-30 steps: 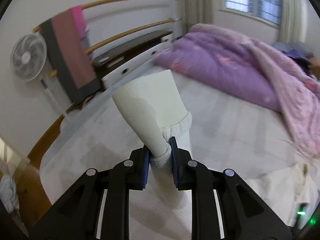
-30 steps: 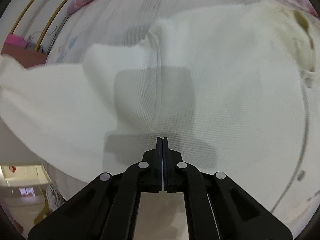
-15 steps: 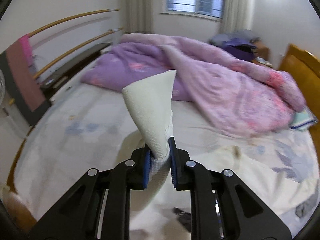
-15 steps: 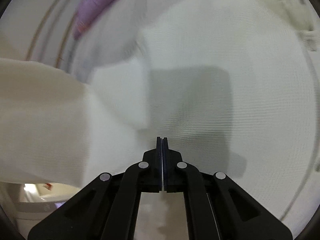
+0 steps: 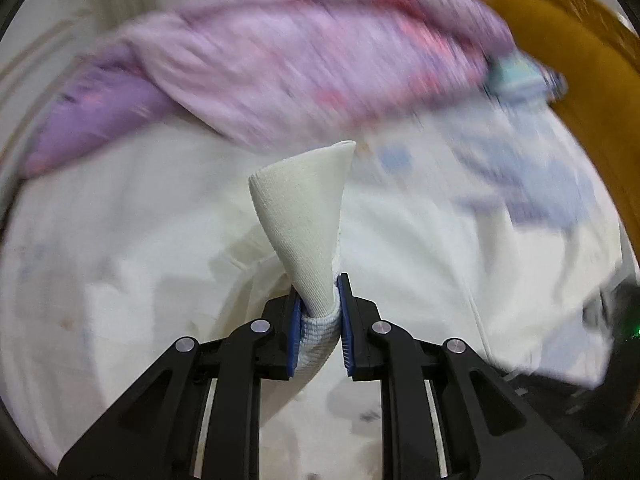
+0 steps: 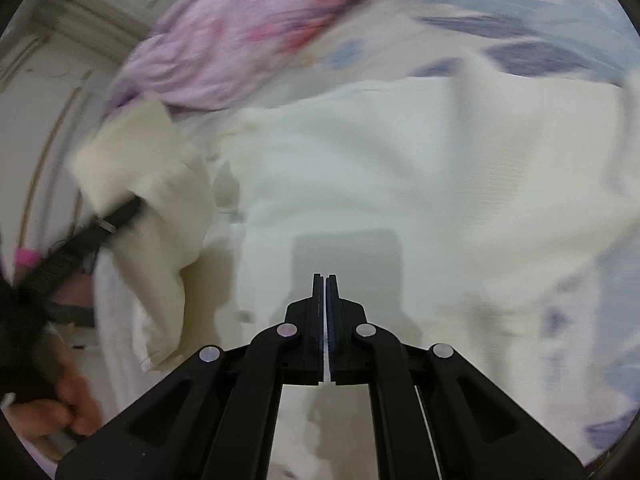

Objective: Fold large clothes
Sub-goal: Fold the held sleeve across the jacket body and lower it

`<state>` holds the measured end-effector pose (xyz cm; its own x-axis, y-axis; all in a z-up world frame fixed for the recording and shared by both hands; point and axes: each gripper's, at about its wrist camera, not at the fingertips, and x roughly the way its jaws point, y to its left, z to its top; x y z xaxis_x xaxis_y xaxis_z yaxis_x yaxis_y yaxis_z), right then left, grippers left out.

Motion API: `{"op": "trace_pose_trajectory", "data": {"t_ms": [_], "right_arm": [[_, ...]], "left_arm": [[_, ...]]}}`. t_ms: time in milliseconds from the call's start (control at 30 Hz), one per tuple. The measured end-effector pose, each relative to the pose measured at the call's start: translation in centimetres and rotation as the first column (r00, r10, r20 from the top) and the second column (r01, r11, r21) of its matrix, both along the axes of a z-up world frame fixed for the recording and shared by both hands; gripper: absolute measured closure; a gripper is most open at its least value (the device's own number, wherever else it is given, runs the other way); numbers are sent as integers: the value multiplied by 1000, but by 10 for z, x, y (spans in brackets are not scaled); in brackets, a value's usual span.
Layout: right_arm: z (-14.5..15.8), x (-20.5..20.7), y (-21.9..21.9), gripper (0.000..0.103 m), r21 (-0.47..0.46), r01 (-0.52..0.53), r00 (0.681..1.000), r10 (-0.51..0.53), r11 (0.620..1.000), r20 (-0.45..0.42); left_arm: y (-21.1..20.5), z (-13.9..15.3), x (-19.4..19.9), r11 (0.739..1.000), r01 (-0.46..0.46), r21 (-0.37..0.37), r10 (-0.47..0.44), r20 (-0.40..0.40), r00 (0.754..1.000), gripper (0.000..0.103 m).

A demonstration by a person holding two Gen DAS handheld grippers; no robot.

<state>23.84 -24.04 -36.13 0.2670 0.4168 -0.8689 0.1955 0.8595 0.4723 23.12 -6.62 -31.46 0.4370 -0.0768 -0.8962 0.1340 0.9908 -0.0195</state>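
wrist views, steeply down, sharing bed (image 5: 120, 300)

Crumpled purple quilt (image 5: 280, 68) beside wooden headboard (image 5: 560, 48)

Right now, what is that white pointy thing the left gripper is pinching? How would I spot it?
Start at the bed with the purple quilt heaped across its far side. A cream garment lies spread in front of the quilt. The sleeve is the ribbed cream tube sticking up from the left gripper, the only part lifted off the bed.
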Motion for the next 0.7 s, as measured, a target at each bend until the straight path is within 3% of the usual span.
{"op": "trace_pose_trajectory", "data": {"t_ms": [100,233,267,333,367,400,500,633,700], "right_arm": [[-13,-16,-36,101,-60,50,997,-53,997,-47],[-24,-28,-66,93,-125,133,982,-148,983,-120],[-26,-28,-68,87,-130,130,980,-147,983,-133],[-31,-21,-64,57,-138,108,978,-130,985,-165],[-31,-17,-60,28,-134,102,979,-123,986,-162],[-28,-13,-55,22,-127,95,984,-112,987,-138],[-24,5,-30,22,-111,16,993,-28,994,-111],[-46,31,4,20,-100,-62,989,47,993,-142],[-64,37,16,20,-133,-106,978,79,985,-194]], "left_arm": [[-29,-50,-4,999,45,-24,-47,-109,993,87],[-42,-106,-11,982,71,-177,-131,-352,927,79],[-34,-106,-16,980,59,-192,-127,-364,923,78],[-6,-91,-27,973,30,-227,-109,-342,933,57],[7,-84,-32,972,16,-235,-95,-330,939,40],[27,-71,-37,970,-8,-245,-70,-305,950,36],[87,-46,-53,964,-70,-255,-1,-266,964,36],[158,-36,-64,979,-164,-125,131,-235,963,36],[198,-44,-61,969,-237,-75,211,-252,944,37]]}}
